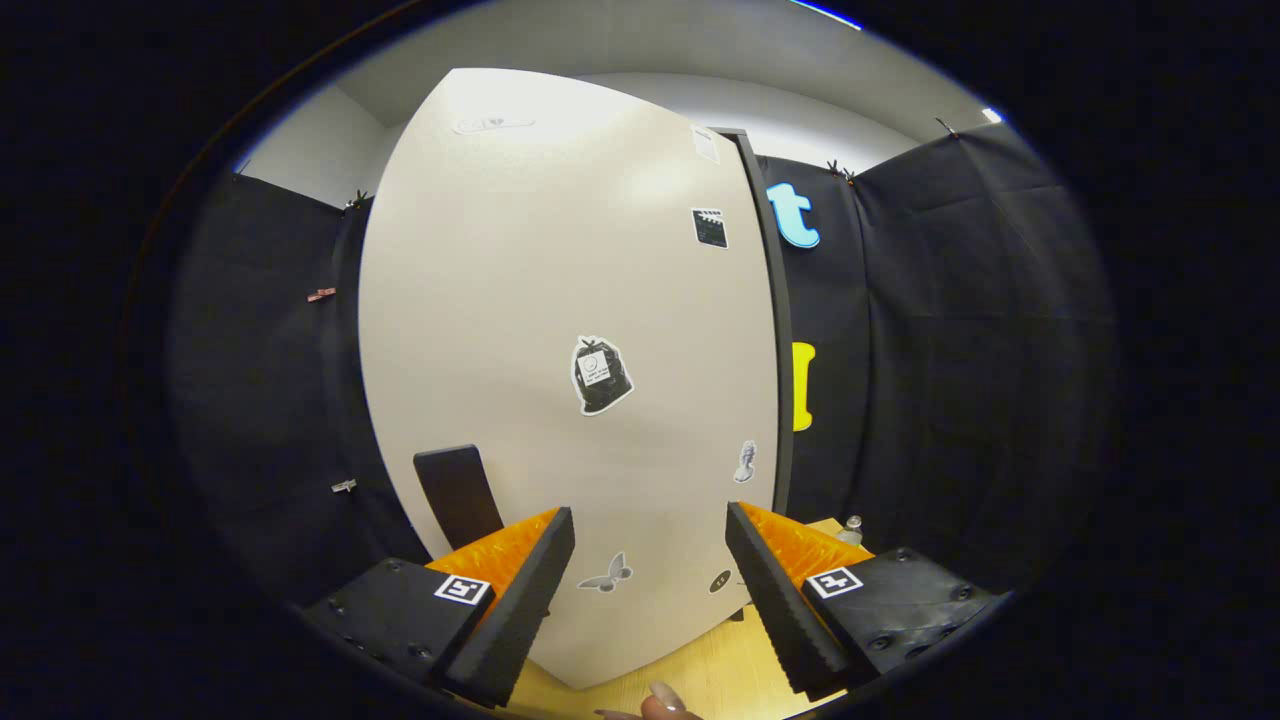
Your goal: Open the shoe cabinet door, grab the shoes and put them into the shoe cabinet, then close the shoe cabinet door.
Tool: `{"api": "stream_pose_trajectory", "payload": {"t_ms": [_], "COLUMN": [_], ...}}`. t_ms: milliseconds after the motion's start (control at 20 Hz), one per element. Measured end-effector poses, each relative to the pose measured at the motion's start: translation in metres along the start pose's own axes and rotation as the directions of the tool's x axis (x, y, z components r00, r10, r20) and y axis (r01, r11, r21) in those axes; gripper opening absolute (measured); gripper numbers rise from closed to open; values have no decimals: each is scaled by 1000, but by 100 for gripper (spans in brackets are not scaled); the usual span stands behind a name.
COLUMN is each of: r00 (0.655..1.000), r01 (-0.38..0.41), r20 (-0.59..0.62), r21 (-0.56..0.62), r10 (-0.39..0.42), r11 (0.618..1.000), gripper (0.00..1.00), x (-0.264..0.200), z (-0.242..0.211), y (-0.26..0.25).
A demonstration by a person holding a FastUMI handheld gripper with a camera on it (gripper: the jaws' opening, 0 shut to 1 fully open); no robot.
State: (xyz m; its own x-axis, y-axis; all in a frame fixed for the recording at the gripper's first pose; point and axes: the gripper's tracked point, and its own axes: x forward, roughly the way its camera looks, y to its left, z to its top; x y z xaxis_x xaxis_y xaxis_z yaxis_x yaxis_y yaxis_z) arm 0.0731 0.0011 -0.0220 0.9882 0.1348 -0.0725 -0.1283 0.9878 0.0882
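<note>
The shoe cabinet's cream door [560, 330] stands upright right ahead of me, carrying several stickers. Its dark handle [458, 492] sits low on the door, just beyond my left finger [520, 600]. A dark cabinet edge [778, 330] runs down the door's right side. My gripper [650, 535] is open, fingers spread wide with nothing between them, pointing at the lower part of the door. A person's fingertip [665, 698] shows below, between the fingers. I cannot tell from here whether the door is fully closed.
Black cloth walls [950, 350] surround the cabinet on both sides. A light wooden floor [720, 660] lies under the fingers. A small bottle-like object [851, 528] stands on the floor just right of the cabinet.
</note>
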Motion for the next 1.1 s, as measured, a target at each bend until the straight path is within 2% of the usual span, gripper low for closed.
{"api": "stream_pose_trajectory", "payload": {"t_ms": [400,700,1100], "r00": [1000,1000,999], "r01": [-16,11,-1], "r20": [-2,11,38], "r21": [-22,-35,-71], "r10": [16,-11,4], "r11": [1000,999,998], "gripper": [98,99,98], "x": [12,9,4], "z": [-5,-8,-9], "y": [30,30,37]}}
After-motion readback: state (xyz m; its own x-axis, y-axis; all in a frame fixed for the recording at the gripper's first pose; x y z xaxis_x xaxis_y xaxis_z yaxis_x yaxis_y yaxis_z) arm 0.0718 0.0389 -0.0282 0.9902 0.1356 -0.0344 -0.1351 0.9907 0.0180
